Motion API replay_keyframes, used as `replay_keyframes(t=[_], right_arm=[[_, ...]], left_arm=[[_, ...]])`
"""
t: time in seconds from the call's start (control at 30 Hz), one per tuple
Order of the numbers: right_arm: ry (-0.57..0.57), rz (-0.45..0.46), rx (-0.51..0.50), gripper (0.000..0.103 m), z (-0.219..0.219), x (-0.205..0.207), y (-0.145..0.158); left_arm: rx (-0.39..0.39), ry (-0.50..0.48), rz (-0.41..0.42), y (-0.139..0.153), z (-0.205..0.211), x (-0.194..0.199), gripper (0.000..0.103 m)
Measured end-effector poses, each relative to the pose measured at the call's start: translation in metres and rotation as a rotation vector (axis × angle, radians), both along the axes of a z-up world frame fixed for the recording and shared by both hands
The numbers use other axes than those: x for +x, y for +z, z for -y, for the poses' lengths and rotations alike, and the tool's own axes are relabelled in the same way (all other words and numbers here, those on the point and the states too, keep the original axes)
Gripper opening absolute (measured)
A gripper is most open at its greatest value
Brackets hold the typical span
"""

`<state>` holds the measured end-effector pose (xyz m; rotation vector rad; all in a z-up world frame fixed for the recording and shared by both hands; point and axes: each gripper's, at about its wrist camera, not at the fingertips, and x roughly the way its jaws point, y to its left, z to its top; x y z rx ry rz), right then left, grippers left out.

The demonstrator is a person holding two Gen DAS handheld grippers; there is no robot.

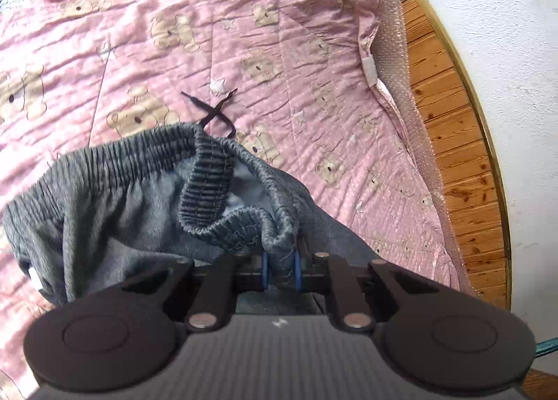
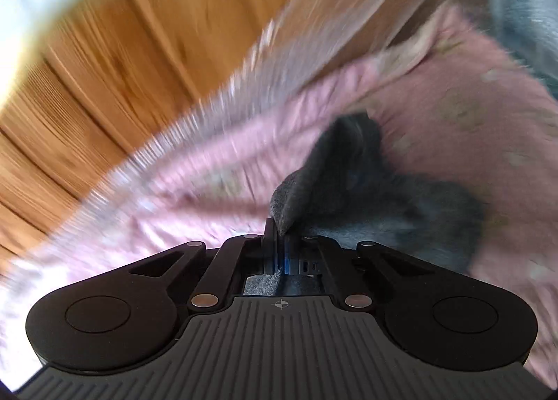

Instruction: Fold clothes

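Grey fleece, thick and soft, makes up the pants (image 1: 115, 197) lying on a pink quilt (image 1: 279, 51). The garment looks light but bulky; it will sag and bunch instead of holding a shape, and its ribbed waistband (image 1: 139, 152) gives the firmest edge to hold.

In the left view the waistband gapes open from 9 o'clock to the centre, with a black cord (image 1: 212, 113) trailing onto the quilt at about 12 o'clock of it. The left gripper (image 1: 280, 271) has its jaws clamped on a pinch of waistband at its 5 o'clock end, the cloth gathered between the blue pads.

The right view is badly smeared. The right gripper (image 2: 279, 243) has its jaws together on a fold of the same grey cloth, which rises to 1 o'clock over the quilt; which part of the pants this is cannot be told. Wood boards (image 2: 104, 68) fill the frame from 9 to 12 o'clock.

Fleece grips well and should not slip, though a thin pinch may let one layer slide free. Holding the elastic band at both side ends would likely keep the two layers together and let the legs hang straight for folding.
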<state>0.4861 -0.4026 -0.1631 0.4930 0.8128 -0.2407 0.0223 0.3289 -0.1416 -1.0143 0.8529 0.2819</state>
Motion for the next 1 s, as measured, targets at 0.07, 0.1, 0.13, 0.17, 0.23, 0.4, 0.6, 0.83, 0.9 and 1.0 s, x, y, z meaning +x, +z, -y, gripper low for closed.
replay_keyframes(t=[0.07, 0.1, 0.13, 0.17, 0.23, 0.4, 0.6, 0.83, 0.9, 1.0], right_arm=[[-0.037, 0.071, 0.039, 0.000, 0.013, -0.069, 0.028], [-0.051, 0.099, 0.052, 0.000, 0.019, -0.106, 0.040], [-0.067, 0.097, 0.048, 0.000, 0.023, -0.150, 0.040], [-0.083, 0.095, 0.045, 0.000, 0.028, -0.195, 0.041], [-0.116, 0.035, 0.065, 0.001, 0.041, -0.272, 0.015], [-0.208, -0.082, 0.140, 0.019, 0.071, -0.374, -0.043], [-0.164, -0.008, 0.047, 0.062, 0.089, -0.381, -0.046], [0.299, -0.082, -0.483, 0.083, 0.026, -0.341, -0.034], [0.465, -0.139, -0.627, 0.082, 0.005, -0.336, -0.033], [0.673, -0.183, -0.782, 0.082, -0.017, -0.335, -0.035]], left_arm=[[0.007, -0.024, 0.004, 0.005, -0.011, -0.010, 0.012], [0.012, -0.036, 0.000, 0.008, -0.018, -0.017, 0.012], [0.017, -0.047, -0.006, 0.009, -0.024, -0.023, 0.012], [0.020, -0.054, -0.018, 0.007, -0.031, -0.029, 0.012], [0.021, -0.059, -0.065, -0.003, -0.047, -0.039, 0.012], [0.036, -0.138, -0.182, -0.034, -0.057, -0.035, 0.013], [0.100, -0.141, -0.189, -0.030, -0.048, -0.025, 0.014], [0.143, -0.139, -0.173, -0.023, -0.024, -0.029, 0.018], [0.152, -0.141, -0.178, -0.026, -0.015, -0.032, 0.019], [0.168, -0.143, -0.187, -0.033, -0.003, -0.035, 0.019]])
